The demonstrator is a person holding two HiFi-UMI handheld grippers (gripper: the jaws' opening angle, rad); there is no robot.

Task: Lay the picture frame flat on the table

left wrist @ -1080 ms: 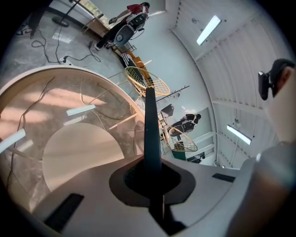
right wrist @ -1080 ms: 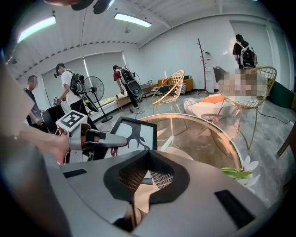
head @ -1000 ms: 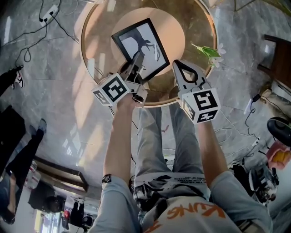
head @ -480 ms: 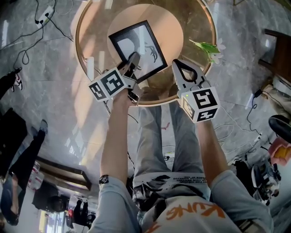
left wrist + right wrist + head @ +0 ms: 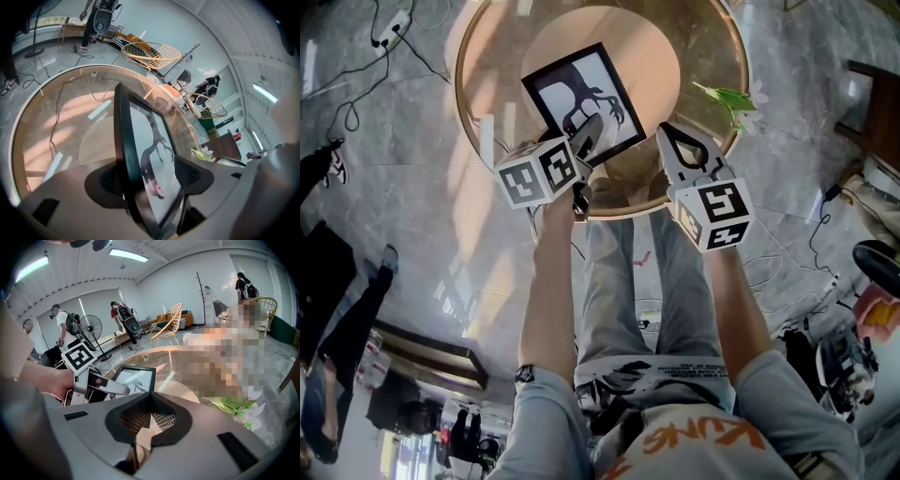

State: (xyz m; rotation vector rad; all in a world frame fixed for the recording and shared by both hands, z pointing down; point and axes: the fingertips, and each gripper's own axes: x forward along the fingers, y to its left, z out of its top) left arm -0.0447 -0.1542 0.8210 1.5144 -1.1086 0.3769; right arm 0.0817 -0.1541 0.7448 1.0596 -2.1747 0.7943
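A black picture frame (image 5: pixel 581 98) with a dark plant print rests on the round glass table (image 5: pixel 478 66), its near corner toward me. That near edge runs between the jaws of my left gripper (image 5: pixel 589 133), which are opening and stand apart from it. In the left gripper view the picture frame (image 5: pixel 150 140) runs edge-on between the two pads. I cannot tell whether it lies fully flat. My right gripper (image 5: pixel 680 150) hovers just right of the frame with its jaws shut and nothing in them. Its view shows the picture frame (image 5: pixel 133 378) and the left gripper (image 5: pixel 110 387) ahead on the left.
A green sprig with a white flower (image 5: pixel 727 97) lies at the table's right rim. Cables trail across the marble floor (image 5: pixel 403 47) to the left. Chairs, a fan and several people stand farther off in the room.
The left gripper has rolled, so its marker cube shows another face, and its jaws have parted around the frame's edge. The frame shifted slightly left earlier. The right gripper has barely moved.
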